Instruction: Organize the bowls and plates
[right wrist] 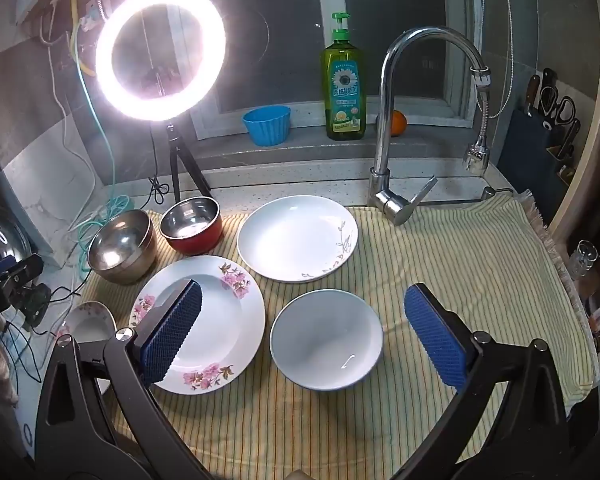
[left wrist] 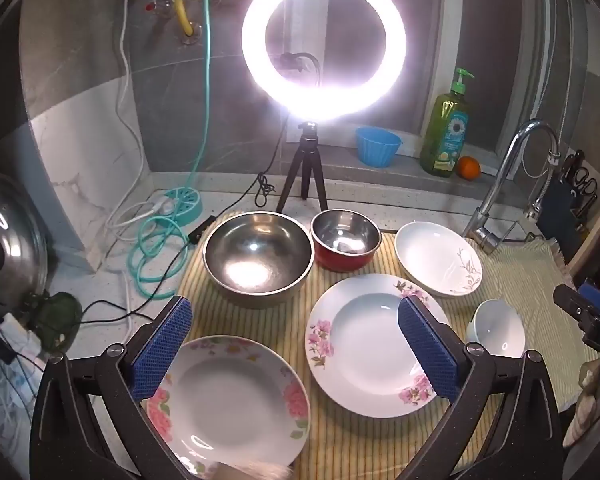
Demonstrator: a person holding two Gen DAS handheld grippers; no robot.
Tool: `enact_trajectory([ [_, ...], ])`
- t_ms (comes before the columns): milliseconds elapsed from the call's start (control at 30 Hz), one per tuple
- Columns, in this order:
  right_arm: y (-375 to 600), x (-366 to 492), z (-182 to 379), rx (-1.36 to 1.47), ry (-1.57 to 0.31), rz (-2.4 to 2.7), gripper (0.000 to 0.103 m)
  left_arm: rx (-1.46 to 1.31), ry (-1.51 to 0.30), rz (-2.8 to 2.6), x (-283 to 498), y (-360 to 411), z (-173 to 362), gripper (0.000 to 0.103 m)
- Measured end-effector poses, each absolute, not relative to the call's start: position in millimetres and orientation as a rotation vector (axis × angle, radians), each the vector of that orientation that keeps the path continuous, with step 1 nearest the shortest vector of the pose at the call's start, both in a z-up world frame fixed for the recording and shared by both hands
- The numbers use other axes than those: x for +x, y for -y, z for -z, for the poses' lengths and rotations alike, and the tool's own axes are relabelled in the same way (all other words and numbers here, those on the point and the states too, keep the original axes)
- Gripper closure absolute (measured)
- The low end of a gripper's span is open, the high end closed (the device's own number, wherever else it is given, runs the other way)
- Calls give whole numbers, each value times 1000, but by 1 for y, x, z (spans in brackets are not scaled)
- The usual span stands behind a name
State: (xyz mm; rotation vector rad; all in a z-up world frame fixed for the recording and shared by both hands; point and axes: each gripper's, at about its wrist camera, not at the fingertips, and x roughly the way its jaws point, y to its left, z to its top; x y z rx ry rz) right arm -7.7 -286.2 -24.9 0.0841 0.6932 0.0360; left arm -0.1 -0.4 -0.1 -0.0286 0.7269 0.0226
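1. While both grippers are held spread wide and empty above the striped cloth (right wrist: 440, 240), nothing is gripped.
2. Between the left gripper (left wrist: 296, 344) fingers, two floral plates (left wrist: 236, 400) (left wrist: 360, 340) are framed.
3. Between the right gripper (right wrist: 302, 332) fingers, a white bowl (right wrist: 326, 340) is seen untouched, just beside a floral plate (right wrist: 216, 320).

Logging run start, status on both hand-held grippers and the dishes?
Left hand-held gripper open, empty. Right hand-held gripper open, empty, over white bowl. Plates and bowls unstacked on striped towel. Nothing in the way.
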Motion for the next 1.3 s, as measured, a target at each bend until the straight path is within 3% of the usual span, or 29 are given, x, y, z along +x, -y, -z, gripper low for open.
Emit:
enact_trajectory([
  [1300, 284, 0, 20, 69, -696, 44, 0, -95, -760, 25, 9, 0, 11, 1],
])
